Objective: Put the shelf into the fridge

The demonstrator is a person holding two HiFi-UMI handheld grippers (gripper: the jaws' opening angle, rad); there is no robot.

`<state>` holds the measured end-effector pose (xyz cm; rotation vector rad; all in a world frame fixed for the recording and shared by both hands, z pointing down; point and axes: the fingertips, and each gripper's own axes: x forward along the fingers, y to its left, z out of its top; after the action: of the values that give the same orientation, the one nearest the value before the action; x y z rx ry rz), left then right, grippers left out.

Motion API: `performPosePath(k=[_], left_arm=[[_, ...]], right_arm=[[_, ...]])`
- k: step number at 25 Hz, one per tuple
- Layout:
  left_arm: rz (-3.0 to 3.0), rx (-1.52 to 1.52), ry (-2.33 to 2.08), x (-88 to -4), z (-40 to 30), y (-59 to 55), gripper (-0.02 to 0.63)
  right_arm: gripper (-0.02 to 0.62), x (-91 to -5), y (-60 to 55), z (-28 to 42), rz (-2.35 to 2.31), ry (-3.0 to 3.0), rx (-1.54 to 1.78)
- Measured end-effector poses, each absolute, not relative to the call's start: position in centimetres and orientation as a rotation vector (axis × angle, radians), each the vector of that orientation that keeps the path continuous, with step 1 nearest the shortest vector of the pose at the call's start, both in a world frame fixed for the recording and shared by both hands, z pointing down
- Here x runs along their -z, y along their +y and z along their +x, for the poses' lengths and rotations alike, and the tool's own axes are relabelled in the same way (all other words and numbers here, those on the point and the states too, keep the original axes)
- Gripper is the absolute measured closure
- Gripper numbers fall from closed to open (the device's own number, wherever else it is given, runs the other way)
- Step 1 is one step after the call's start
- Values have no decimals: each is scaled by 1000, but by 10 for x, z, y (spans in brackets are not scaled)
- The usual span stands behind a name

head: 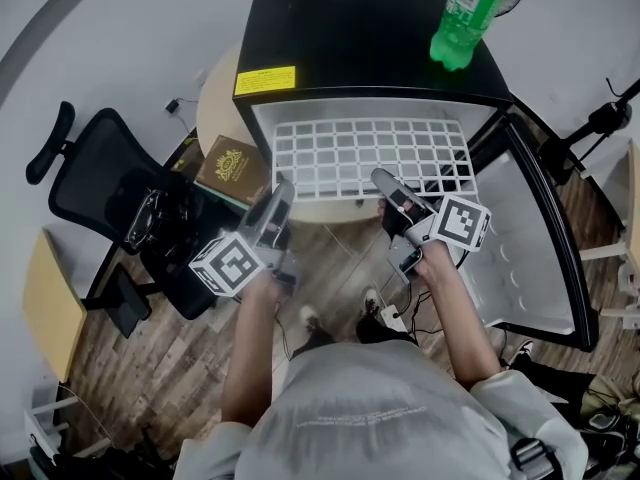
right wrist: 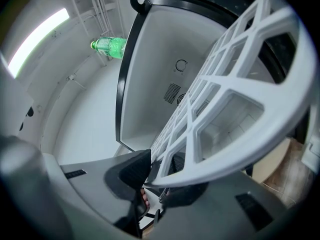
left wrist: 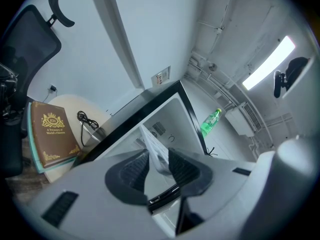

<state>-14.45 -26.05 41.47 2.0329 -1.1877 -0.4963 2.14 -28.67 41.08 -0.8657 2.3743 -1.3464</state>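
Observation:
A white grid shelf (head: 370, 158) lies level, its back part inside the open black mini fridge (head: 370, 38) and its front edge sticking out toward me. My left gripper (head: 283, 190) is shut on the front left edge. In the left gripper view the shelf (left wrist: 156, 154) shows edge-on between the pads of that gripper (left wrist: 157, 166). My right gripper (head: 385, 183) is shut on the front right edge. In the right gripper view the shelf (right wrist: 225, 89) runs from the jaws of this gripper (right wrist: 159, 171) into the white fridge interior (right wrist: 165, 59).
A green bottle (head: 465, 13) stands on the fridge top. The fridge door (head: 540, 238) hangs open at the right. A brown book (head: 232, 168) lies on a round table (head: 215, 98) left of the fridge, with a black office chair (head: 110, 188) beside it. Cables lie on the wooden floor.

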Motion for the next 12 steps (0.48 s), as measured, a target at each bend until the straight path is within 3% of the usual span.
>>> performPosePath(k=[12], left_arm=[[2020,515,-1198,-416,-148,-283,485]], right_arm=[[508,-414,-307,20,-869,2363,1374]])
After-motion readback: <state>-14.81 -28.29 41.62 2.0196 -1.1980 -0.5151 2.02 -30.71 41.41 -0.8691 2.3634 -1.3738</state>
